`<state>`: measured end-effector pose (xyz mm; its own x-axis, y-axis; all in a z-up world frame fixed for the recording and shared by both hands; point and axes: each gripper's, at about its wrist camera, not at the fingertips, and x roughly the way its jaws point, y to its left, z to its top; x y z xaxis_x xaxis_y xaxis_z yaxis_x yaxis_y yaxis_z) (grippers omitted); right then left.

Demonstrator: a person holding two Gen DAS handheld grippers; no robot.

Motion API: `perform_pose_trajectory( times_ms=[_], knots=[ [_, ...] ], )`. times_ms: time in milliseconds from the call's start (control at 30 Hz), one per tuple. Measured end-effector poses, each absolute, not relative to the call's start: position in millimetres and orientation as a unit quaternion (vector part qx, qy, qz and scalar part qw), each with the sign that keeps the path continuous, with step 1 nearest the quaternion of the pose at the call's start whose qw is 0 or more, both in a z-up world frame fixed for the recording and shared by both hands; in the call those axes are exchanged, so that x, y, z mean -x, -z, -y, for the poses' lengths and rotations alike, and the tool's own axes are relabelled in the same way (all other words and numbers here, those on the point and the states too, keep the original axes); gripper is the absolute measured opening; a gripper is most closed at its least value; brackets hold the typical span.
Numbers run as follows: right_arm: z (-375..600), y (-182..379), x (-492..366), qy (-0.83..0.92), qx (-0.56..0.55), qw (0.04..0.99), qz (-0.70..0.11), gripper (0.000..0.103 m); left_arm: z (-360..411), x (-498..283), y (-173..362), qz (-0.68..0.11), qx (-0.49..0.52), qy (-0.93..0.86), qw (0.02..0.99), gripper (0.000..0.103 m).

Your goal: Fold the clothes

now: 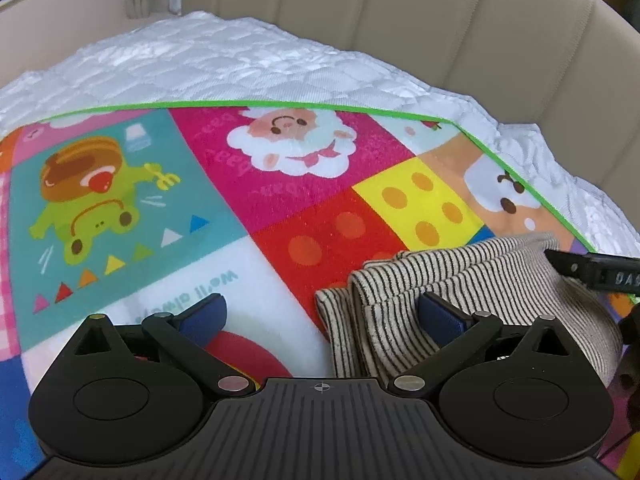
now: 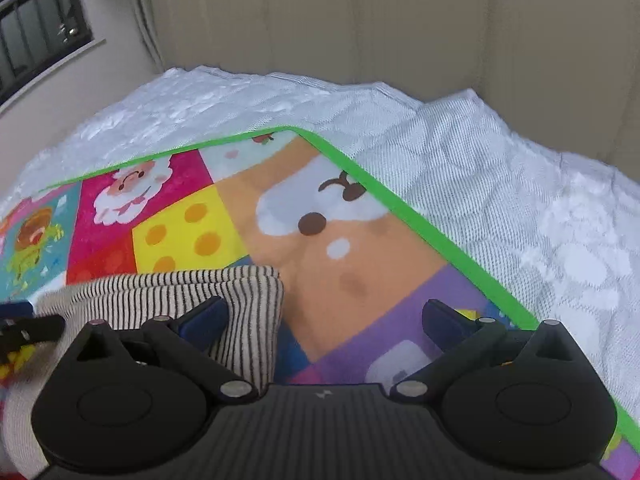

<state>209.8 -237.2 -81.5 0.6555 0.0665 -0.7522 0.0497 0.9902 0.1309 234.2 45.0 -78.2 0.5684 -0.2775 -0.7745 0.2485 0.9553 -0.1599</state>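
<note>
Here both tools gape wide and empty — left tool (image 1: 322, 316), right tool (image 2: 326, 318) — flanking the folded striped garment (image 1: 460, 280).

Left wrist view low over the patterned mat (image 1: 280, 208), facing the headboard (image 1: 440, 20), right wrist view likewise, further right, both sharing the striped garment (image 1: 460, 280) and mat corner.
</note>
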Motion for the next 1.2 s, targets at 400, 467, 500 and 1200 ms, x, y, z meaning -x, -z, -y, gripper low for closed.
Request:
perform_pose_trajectory(
  times_ms=[400, 467, 500, 1200],
  knots=[
    [252.5, 59.5, -175.3, 0.022, -0.149, 0.894, -0.423, 0.103, -45.2, -236.3, 79.5, -0.447, 0.023, 0.148, 0.882, 0.103],
    [257.0, 55.8, -161.2, 0.033, -0.191, 0.881, -0.432, 0.103, -47.0, -235.5, 78.8, -0.448, 0.027, 0.149, 0.881, 0.103],
    [257.3, 54.3, -153.4, 0.036, -0.210, 0.875, -0.434, 0.103, -48.0, -234.5, 77.7, -0.447, 0.028, 0.150, 0.881, 0.103],
    [247.7, 96.0, -144.5, -0.027, -0.368, 0.792, -0.487, 0.087, -14.6, -258.0, 48.4, -0.428, -0.014, 0.358, 0.830, 0.103]
  ],
)
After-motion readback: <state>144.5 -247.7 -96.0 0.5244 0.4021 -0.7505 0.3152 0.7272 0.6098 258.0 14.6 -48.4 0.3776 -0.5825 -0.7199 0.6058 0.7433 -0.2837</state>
